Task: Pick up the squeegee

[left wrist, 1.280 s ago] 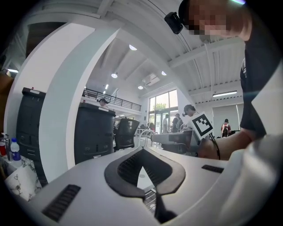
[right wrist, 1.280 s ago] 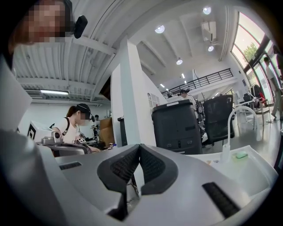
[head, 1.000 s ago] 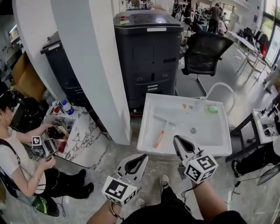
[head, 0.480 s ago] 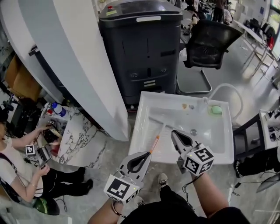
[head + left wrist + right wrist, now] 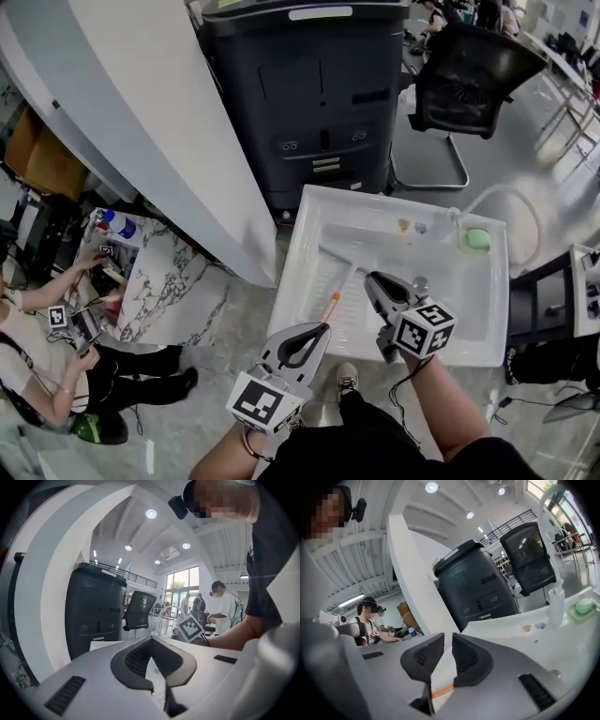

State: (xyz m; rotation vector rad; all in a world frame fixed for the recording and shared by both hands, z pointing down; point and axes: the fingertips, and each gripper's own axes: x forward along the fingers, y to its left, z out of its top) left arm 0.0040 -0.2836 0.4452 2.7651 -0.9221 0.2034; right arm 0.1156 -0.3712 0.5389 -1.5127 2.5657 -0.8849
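Note:
The squeegee [image 5: 335, 300], with a white blade and an orange-ended handle, lies flat in the white sink [image 5: 309, 216]. My right gripper [image 5: 370, 279] hovers over the basin just right of the handle. Its jaws are opening to a narrow gap with nothing pressed between them; in the right gripper view the orange handle [image 5: 443, 691] shows low through that gap. My left gripper [image 5: 319, 330] sits at the sink's front rim near the handle's orange end. In the left gripper view its fingertips [image 5: 151, 638] meet with nothing in them.
A green soap [image 5: 478, 238] rests at the sink's far right corner beside a curved white hose [image 5: 511, 202]. Behind the sink stand a black bin [image 5: 314, 103] and a black chair [image 5: 478, 75]. A white pillar [image 5: 159, 122], marble slab [image 5: 173, 281] and seated person [image 5: 47, 319] are at left.
Both grippers have moved forward and down toward the sink. The right one now reaches over the basin beside the squeegee handle, and its jaws have parted slightly.

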